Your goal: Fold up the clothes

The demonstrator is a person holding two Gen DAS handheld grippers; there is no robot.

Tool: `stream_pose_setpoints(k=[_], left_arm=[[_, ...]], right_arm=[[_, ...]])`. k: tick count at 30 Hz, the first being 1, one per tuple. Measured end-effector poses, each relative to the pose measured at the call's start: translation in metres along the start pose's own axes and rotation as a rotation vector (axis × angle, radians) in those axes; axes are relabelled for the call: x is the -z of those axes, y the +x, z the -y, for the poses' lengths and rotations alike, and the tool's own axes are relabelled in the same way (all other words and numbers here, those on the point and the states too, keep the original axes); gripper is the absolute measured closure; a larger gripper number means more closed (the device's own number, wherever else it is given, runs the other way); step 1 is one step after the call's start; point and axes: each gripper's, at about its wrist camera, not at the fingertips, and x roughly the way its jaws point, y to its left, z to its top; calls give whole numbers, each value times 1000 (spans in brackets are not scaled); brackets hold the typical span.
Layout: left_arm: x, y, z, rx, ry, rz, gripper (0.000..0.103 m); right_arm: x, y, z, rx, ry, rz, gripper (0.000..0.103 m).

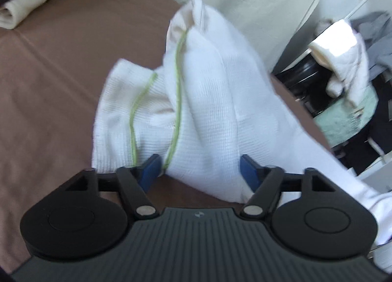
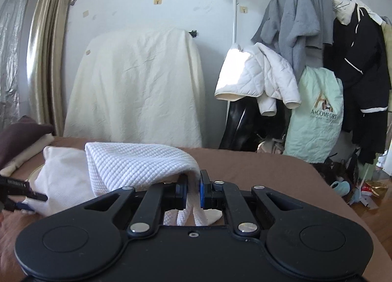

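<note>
A white waffle-knit garment (image 1: 205,100) with thin green stitch lines lies bunched and partly lifted over the brown bed surface (image 1: 54,81). My left gripper (image 1: 200,171) is open, its blue pads either side of the garment's near fold. In the right wrist view my right gripper (image 2: 194,191) is shut on an edge of the same white garment (image 2: 137,162), holding it a little above the bed. The left gripper (image 2: 22,196) shows at the far left of that view.
Folded cream and dark clothes (image 1: 27,5) lie at the bed's far left corner. A cream sheet covers furniture (image 2: 137,81) behind the bed. A clothes rack (image 2: 318,61) with jackets and a bag stands at the right, with clutter on the floor (image 2: 355,189).
</note>
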Motion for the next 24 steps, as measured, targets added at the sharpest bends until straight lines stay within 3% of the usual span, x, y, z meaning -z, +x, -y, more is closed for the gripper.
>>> stream_pose_setpoints(k=[2,4,5,9,11,14,17,20,22,24], left_arm=[[2,12,5,-2,7,6,32],[0,13,16,-19,114,38,80],[-1,12,24,-37,187,55,91],[-4,-25,67,-162,484,256,94],[-19,-61,73,-137,451,346,95],[-37,-117,70,-158,425,495,95],[-47,-168,50,-216,363,607,95],[-51,-214,11,-269,213,661,95],[-45,-229,-14,-374,178,646,95],[-37,-225,-37,-514,183,568,95]], right_arm=[[-4,8,5,-12,18,-5,93],[-4,15,8,-33,26,-19,93],[-2,18,8,-42,25,-27,93],[7,23,9,-48,10,-53,93],[12,22,9,-34,15,-67,93],[13,15,9,-40,18,-76,93],[10,9,2,-175,-9,-124,91],[11,12,-17,-347,-68,-270,91],[24,20,-35,-306,-147,-310,91],[38,28,-53,-263,-227,-349,91]])
